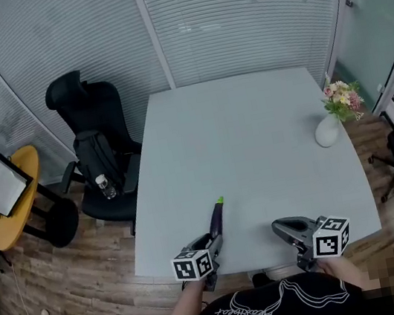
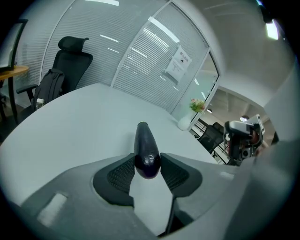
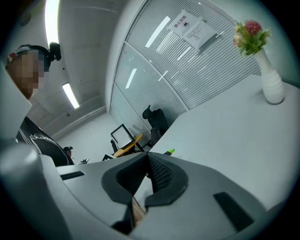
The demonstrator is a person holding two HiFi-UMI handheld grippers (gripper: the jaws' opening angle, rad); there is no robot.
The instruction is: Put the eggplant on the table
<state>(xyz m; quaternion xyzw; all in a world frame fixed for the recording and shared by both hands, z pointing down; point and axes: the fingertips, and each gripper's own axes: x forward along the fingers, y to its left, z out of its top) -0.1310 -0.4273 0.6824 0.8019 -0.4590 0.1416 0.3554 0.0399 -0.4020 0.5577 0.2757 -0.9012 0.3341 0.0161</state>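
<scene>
A dark purple eggplant (image 1: 217, 222) with a green stem tip points away from me over the front edge of the pale grey table (image 1: 238, 131). My left gripper (image 1: 211, 245) is shut on its thick end. In the left gripper view both ribbed pads press on the eggplant (image 2: 146, 146), which sticks out ahead of the left gripper (image 2: 147, 161) above the tabletop; whether it touches the table I cannot tell. My right gripper (image 1: 284, 229) hovers at the front edge to the right, shut and holding nothing. In the right gripper view its jaws (image 3: 146, 158) meet, and the eggplant's green tip (image 3: 171, 151) shows just beyond.
A white vase with flowers (image 1: 327, 131) stands near the table's right edge, also in the right gripper view (image 3: 272, 84). A black office chair (image 1: 98, 151) with a bottle sits left of the table. Farther left is a round yellow side table (image 1: 10, 212).
</scene>
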